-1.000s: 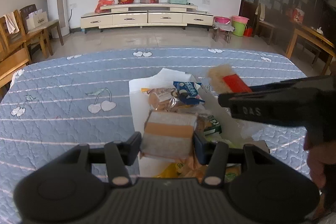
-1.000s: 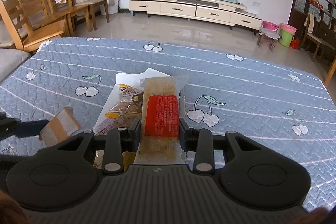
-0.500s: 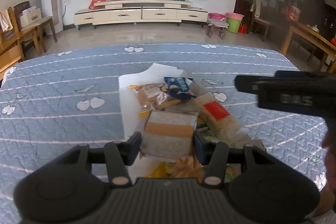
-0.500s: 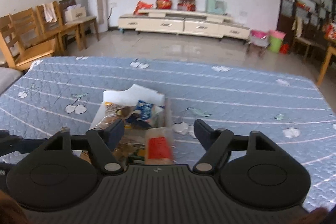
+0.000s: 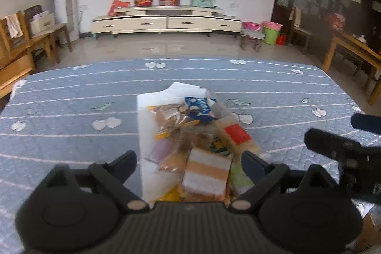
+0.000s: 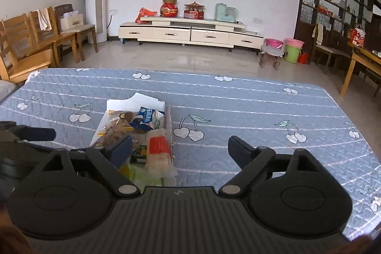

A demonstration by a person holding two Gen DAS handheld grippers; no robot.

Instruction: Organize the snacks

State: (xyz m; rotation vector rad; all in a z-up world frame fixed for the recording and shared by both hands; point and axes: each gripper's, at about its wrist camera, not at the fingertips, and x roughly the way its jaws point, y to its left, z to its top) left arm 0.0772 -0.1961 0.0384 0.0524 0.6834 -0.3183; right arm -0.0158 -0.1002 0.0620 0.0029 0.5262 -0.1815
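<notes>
Both claws are opening over the box (image 5: 142,135) of snacks on the blue-quilted table (image 5: 71,111). The left claw (image 5: 189,164) is spreading wide, and the tan-striped pack (image 5: 206,174) is lying between its fingers with neither pad pressing it, resting on the near end of the pile. The right claw (image 6: 179,146) is gaping with nothing in it; the red-label pack (image 6: 158,151) is sitting just left of its gap, along the box's right wall, long axis running near to far. No loose snack is showing on the table, so the next pick looks undecided.
</notes>
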